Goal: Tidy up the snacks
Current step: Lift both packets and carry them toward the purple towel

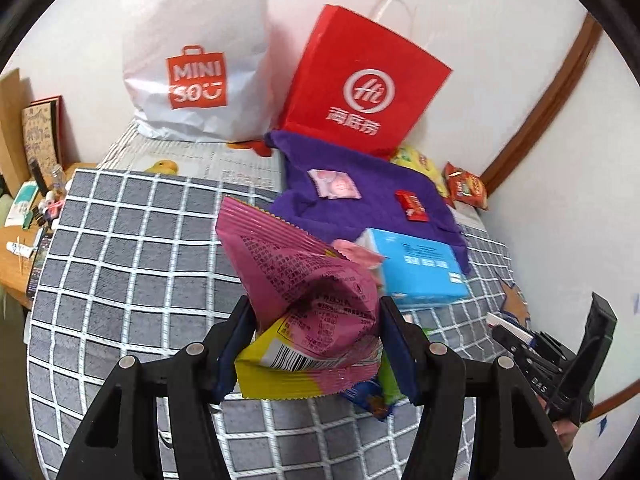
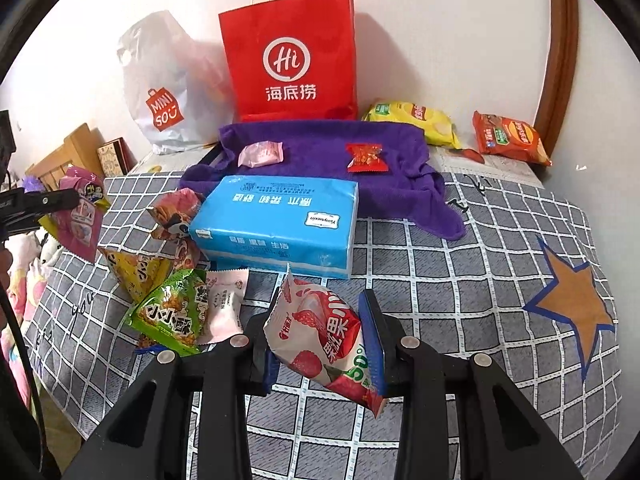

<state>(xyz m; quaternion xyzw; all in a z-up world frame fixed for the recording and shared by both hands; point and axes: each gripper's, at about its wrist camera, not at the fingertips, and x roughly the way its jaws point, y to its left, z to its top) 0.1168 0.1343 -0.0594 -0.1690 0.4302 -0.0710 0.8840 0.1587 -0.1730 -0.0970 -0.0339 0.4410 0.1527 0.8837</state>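
My left gripper [image 1: 316, 320] is shut on a pink and yellow snack bag [image 1: 304, 300], held above the grey checked cloth [image 1: 132, 248]; it also shows in the right wrist view [image 2: 80, 212]. My right gripper [image 2: 320, 332] is shut on a white and red strawberry snack bag [image 2: 324, 336]. A purple towel [image 2: 320, 148] lies ahead with a pink candy [image 2: 262, 154] and a red candy [image 2: 366, 158] on it. A pile of snack bags [image 2: 172, 300] lies to the left of my right gripper.
A blue tissue pack [image 2: 276, 224] lies in front of the towel. A red paper bag [image 2: 292, 56] and a white Miniso bag [image 2: 164, 92] stand against the wall. Yellow [image 2: 416, 120] and orange [image 2: 508, 136] chip bags lie at the back right. A cluttered desk [image 1: 20, 216] is on the left.
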